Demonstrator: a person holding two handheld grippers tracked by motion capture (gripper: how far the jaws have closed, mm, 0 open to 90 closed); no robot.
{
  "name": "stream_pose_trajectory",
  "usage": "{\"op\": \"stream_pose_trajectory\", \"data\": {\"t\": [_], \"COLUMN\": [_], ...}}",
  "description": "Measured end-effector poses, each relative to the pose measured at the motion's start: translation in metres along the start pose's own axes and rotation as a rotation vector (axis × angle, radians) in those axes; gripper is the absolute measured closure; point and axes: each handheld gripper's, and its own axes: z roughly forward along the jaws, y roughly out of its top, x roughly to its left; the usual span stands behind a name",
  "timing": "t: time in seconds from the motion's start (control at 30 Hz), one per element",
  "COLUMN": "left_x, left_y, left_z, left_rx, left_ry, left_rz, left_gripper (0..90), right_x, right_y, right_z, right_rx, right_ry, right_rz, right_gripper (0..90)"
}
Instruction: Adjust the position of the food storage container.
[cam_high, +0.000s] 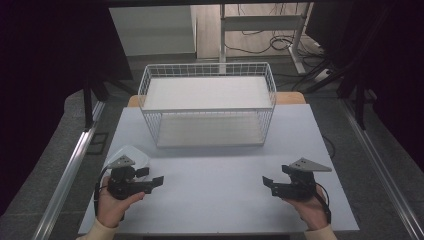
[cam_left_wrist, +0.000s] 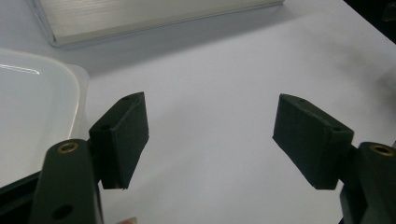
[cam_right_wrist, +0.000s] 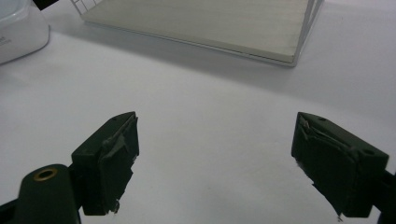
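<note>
The left claw (cam_high: 159, 181) rests low on the surface (cam_high: 215, 175), jaws spread wide with nothing between them, pointing toward the middle. Just beside it, on its outer side and partly under the grey plate, sits the white dish (cam_high: 131, 154); in the left gripper view its glossy rim (cam_left_wrist: 74, 88) lies right next to the left-hand pad (cam_left_wrist: 125, 135). The right claw (cam_high: 267, 182) mirrors it on the other side, equally wide and empty, well apart from the dish.

The dish looks smooth and slick, with a rounded lip, so I judge a grab on the rim could slip or tip it if the pads bite too shallow. The left claw is so close that turning toward it may nudge the dish off the near edge. The wire rack (cam_high: 207, 102) beyond has low openings; a tilted carry could catch its front bar.

The surface is pale and bare between claws and rack. Behind it are dark curtains, a table frame and loose cables on the floor
</note>
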Motion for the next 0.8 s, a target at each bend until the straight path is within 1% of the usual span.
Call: {"op": "stream_pose_trajectory", "data": {"t": [0.13,0.27,0.4,0.63,0.8], "left_x": [0.0012,0.0011,0.0010,0.0002,-0.0003], "left_y": [-0.0003,0.0000,0.0003,0.0006,0.0017], "left_z": [0.0001,-0.0007,-0.0015,0.0004,0.0033], "left_rx": [0.001,0.000,-0.005,0.000,0.005], "left_ry": [0.002,0.004,-0.001,0.002,-0.007], "left_rz": [-0.003,-0.001,-0.009,-0.005,0.001], "left_gripper": [26.6,26.6,26.6,26.7,26.8], "right_x": [-0.0017,-0.0028,-0.0031,-0.0036,-0.0035], "right_y": [0.0003,0.0004,0.0008,-0.0003,-0.0009], "right_z": [-0.0007,-0.0024,-0.0028,-0.0012,-0.0005], "right_rx": [0.005,0.004,0.006,0.014,0.019], "right_ry": [0.007,0.008,0.007,0.021,0.026], "right_rz": [0.012,0.012,0.013,0.017,0.011], "right_gripper": [17.4,18.8,19.2,19.7,21.3]}}
